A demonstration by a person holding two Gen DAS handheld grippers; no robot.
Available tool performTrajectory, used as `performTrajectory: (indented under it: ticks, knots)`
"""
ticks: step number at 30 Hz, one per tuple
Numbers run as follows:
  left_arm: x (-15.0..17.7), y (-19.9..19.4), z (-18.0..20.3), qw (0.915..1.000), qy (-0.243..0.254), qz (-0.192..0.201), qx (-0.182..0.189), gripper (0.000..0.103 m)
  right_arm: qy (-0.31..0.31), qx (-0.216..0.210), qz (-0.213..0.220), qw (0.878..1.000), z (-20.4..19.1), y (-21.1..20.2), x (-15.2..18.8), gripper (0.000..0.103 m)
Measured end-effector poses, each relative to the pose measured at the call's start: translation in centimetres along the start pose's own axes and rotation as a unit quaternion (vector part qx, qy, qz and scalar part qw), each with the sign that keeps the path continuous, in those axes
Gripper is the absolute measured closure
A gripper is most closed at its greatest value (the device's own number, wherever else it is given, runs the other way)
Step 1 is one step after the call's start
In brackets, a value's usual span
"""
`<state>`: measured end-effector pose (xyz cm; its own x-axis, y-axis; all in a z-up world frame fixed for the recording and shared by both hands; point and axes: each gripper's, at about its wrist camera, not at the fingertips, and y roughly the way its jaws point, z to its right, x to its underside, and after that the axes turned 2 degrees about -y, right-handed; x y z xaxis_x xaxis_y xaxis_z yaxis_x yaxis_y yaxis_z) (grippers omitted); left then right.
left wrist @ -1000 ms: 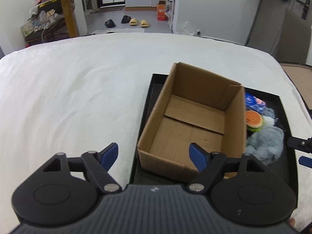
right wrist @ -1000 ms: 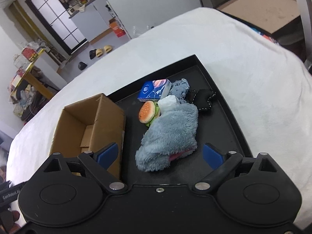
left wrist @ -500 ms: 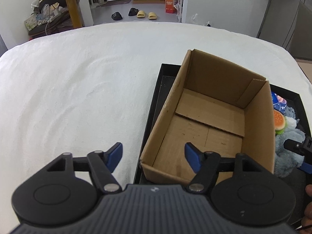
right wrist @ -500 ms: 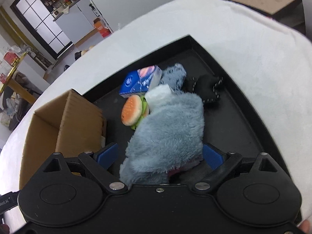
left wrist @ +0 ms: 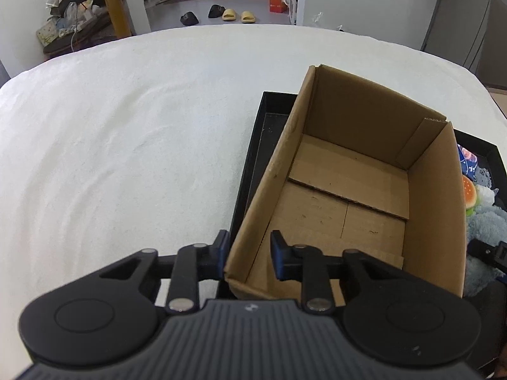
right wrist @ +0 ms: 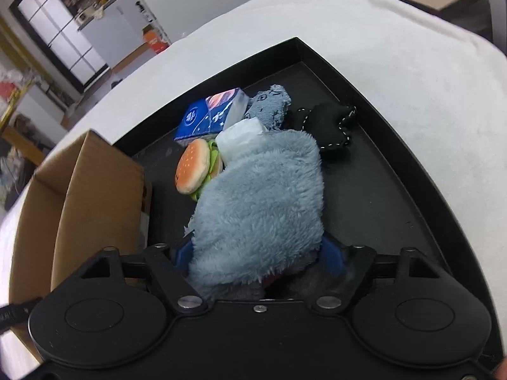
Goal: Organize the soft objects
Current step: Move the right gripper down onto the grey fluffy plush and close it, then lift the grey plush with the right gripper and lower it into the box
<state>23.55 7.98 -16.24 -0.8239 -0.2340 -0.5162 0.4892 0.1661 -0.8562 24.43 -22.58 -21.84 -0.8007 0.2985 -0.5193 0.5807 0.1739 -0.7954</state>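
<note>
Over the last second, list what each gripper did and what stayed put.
The left gripper narrowed around the cardboard box near-left corner wall. The right gripper advanced, fingers now flanking the grey plush. Burger toy, tissue pack, black plush and tray stayed put.

I see an open cardboard box [left wrist: 348, 190], upright and empty, standing in a black tray [right wrist: 380, 171]. Beside it in the tray lie a fluffy blue-grey plush [right wrist: 263, 215], a burger toy [right wrist: 193, 169], a blue tissue pack [right wrist: 209, 115], a denim piece [right wrist: 269, 106] and a black stitched plush [right wrist: 332, 126], clustered and touching.
</note>
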Motion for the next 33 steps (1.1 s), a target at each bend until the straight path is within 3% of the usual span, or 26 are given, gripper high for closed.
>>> performTrajectory:
  ticks: [4,10,25,33]
  knots:
    - [0.2,-0.3,0.0,1.0000,-0.005,-0.006,0.002,0.084,0.001,-0.018,0.003,1.000,0.3,-1.3,0.1,0.052]
    - [1.1,-1.5,0.3,0.9999,-0.009,0.000,0.006,0.084,-0.002,-0.030,-0.002,1.000,0.6,-2.4,0.5,0.063]
    - [2.0,-2.7,-0.2,0.9995,-0.020,0.016,0.020,0.083,-0.065,-0.058,0.026,0.996,-2.3,-6.6,-0.8,0.062]
    - [2.1,-2.8,-0.3,0.9991,-0.017,0.022,0.033,0.083,-0.126,-0.076,0.050,0.988,-5.4,-8.3,-2.9,0.061]
